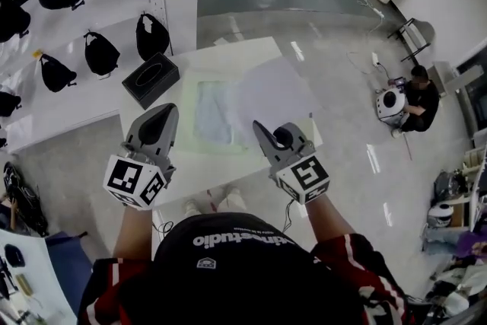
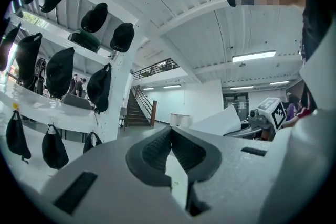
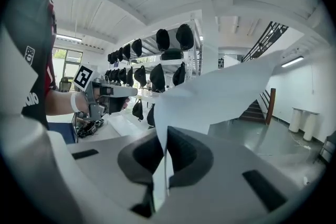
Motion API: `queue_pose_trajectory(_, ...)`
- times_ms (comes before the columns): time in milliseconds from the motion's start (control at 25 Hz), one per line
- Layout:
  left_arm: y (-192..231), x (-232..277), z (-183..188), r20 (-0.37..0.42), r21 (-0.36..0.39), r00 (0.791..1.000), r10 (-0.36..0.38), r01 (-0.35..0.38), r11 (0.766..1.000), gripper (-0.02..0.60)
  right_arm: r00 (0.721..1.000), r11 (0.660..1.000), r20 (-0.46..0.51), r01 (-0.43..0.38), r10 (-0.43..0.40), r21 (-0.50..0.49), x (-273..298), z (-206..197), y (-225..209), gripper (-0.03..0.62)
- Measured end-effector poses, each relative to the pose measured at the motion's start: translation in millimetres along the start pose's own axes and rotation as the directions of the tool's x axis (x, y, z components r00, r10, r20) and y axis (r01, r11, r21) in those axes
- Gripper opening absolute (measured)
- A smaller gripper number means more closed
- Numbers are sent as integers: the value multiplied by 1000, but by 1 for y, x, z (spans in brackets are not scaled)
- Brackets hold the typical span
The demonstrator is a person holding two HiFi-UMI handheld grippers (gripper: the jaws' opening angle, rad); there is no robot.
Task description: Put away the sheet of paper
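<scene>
A white sheet of paper hangs above the right half of the white table. My right gripper is shut on its near edge. In the right gripper view the sheet rises from between the pads of that gripper and bends off to the right. My left gripper hovers over the table's left front, shut with nothing in it. In its own view its pads meet, and the paper shows to the right. A pale translucent folder lies flat on the table between the two grippers.
A black box sits on the table's back left corner. White shelves with several black caps line the left side. A person sits on the shiny floor at the right, and my feet stand at the table's front edge.
</scene>
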State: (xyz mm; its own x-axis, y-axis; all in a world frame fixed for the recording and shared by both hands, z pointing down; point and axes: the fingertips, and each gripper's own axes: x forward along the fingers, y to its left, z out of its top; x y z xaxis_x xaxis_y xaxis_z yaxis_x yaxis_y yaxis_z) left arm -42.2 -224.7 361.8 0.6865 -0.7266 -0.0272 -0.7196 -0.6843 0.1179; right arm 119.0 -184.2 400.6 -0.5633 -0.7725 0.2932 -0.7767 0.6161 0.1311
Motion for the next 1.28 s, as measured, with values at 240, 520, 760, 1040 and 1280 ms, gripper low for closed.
queue_pose_trajectory(240,-3,13,-10,-17,21,999,41,-41,999,3,999,999,-11,-41,41,21,14,-20,-24,3)
queue_pose_trajectory(520,-2,25,-21,-37,53,997,65,-63,997,3,996,995,-21,-85,87,52,28,-46,-38,3)
queue_pose_trajectory(760,-3,29,-22,-40,62,997,72,-69,996,3,991,988,-70,-108,115,106,43,-78,-42,3)
queue_pose_trajectory(1040,-4,23,-25,-54,64,995,82,-79,995,3,977,973,-128,-147,171,179,64,-113,-38,3)
queue_pose_trajectory(1280,1,19,-29,-61,58,993,97,-93,994,3,968,961,-140,-175,207,216,74,-123,-30,3)
